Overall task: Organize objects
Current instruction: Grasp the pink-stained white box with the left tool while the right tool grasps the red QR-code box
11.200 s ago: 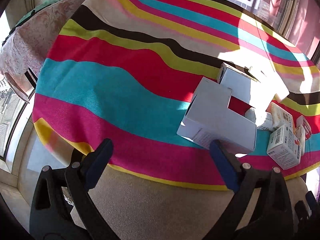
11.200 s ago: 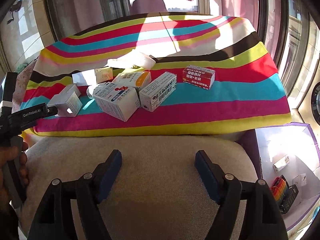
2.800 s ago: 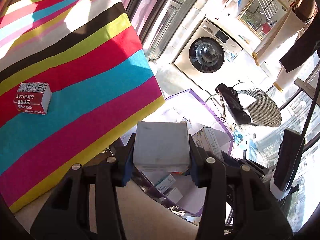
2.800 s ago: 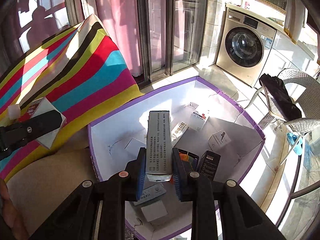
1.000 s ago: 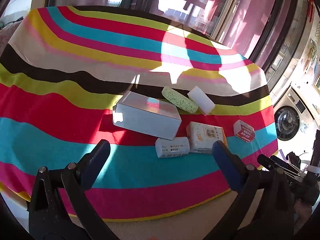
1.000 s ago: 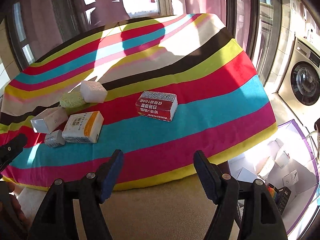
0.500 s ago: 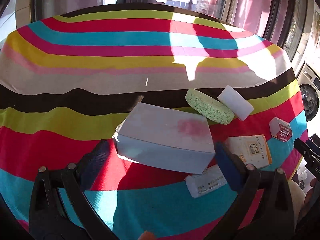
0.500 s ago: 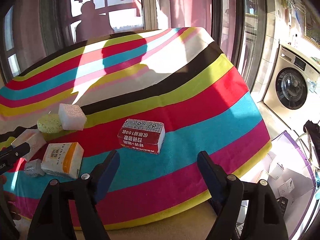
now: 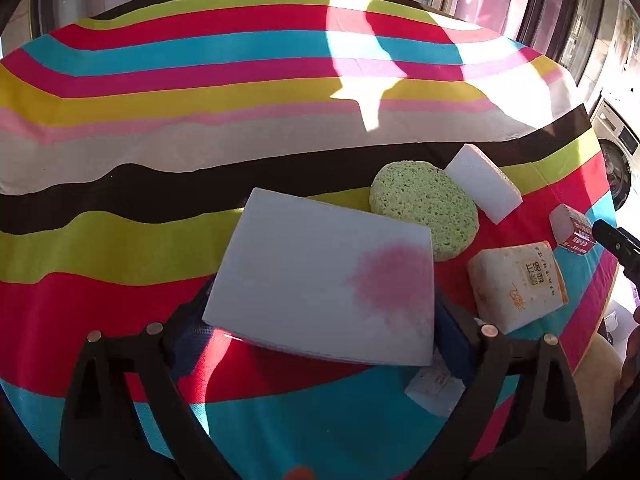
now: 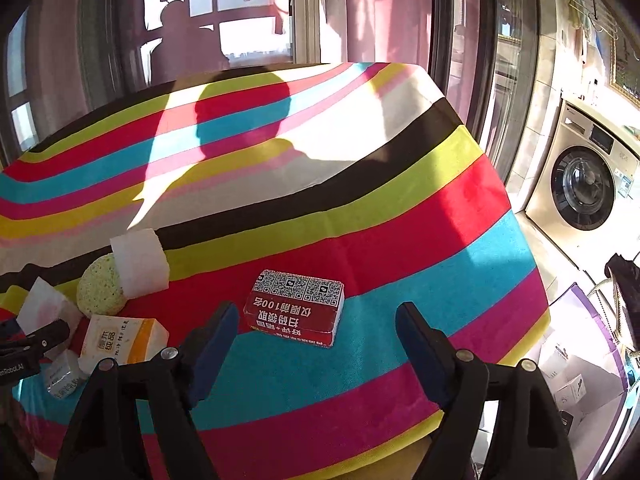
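Note:
A large white box (image 9: pixel 320 276) with a pink blotch lies on the striped tablecloth (image 9: pixel 200 120). My left gripper (image 9: pixel 320 320) straddles its near end, and its jaws are closing with the box between them. The blue pads sit right at the box's sides and are partly hidden by it. In the right wrist view, a red box with QR codes (image 10: pixel 296 312) lies just ahead of my right gripper (image 10: pixel 316 320), in line with the gap between its fingertips. That gripper is open and touches nothing.
A green round sponge (image 9: pixel 424 216), a white sponge block (image 9: pixel 484 188), a tissue pack (image 9: pixel 516 284) and a small white box (image 9: pixel 434 384) crowd the white box's right side. A purple-edged carton (image 10: pixel 580 360) holding boxes sits on the floor beyond the table's right edge, near a washing machine (image 10: pixel 584 188).
My left gripper has come forward and down until the white box lies between its fingers, which have narrowed. My right gripper has closed in on the red box.

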`<act>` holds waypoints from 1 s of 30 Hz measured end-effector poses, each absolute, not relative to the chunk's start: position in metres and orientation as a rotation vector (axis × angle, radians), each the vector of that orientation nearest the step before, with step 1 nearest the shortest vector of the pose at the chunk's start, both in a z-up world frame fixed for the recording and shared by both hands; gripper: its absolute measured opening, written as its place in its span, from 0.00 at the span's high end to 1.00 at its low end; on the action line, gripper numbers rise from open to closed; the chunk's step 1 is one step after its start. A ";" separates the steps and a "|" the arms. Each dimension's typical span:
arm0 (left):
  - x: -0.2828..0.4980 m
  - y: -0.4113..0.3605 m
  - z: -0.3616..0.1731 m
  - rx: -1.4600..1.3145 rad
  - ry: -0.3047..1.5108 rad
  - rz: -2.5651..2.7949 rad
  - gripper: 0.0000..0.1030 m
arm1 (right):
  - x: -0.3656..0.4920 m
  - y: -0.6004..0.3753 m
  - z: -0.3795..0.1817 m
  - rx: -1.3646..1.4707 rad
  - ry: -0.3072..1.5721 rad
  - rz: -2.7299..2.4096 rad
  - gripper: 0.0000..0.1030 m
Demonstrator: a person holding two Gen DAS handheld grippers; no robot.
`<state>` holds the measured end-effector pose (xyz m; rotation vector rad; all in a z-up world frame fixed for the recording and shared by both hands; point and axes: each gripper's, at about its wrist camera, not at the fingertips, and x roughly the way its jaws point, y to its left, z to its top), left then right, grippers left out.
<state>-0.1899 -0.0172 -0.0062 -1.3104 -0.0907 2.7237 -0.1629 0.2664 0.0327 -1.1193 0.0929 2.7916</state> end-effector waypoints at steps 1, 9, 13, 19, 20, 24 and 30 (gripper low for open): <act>-0.188 -0.017 -0.006 -1.312 -0.100 2.721 0.08 | -0.168 0.268 0.031 -1.133 0.095 2.783 0.20; -0.156 -0.030 0.014 -1.199 -0.260 2.824 0.08 | -0.188 0.271 0.027 -1.174 0.083 2.757 0.20; -0.131 -0.033 0.025 -1.115 -0.378 2.860 0.08 | -0.199 0.272 0.021 -1.220 0.078 2.740 0.20; -0.104 -0.022 0.032 -1.045 -0.528 2.846 0.08 | -0.204 0.269 0.012 -1.272 0.070 2.714 0.33; -0.100 -0.020 0.032 -1.043 -0.547 2.835 0.08 | -0.203 0.270 0.012 -1.275 0.074 2.716 0.42; -0.093 -0.002 0.031 -1.058 -0.550 2.797 0.08 | -0.192 0.268 0.021 -1.215 0.069 2.743 0.42; -0.090 0.024 0.034 -1.070 -0.506 2.742 0.08 | -0.159 0.269 0.035 -1.184 0.065 2.776 0.42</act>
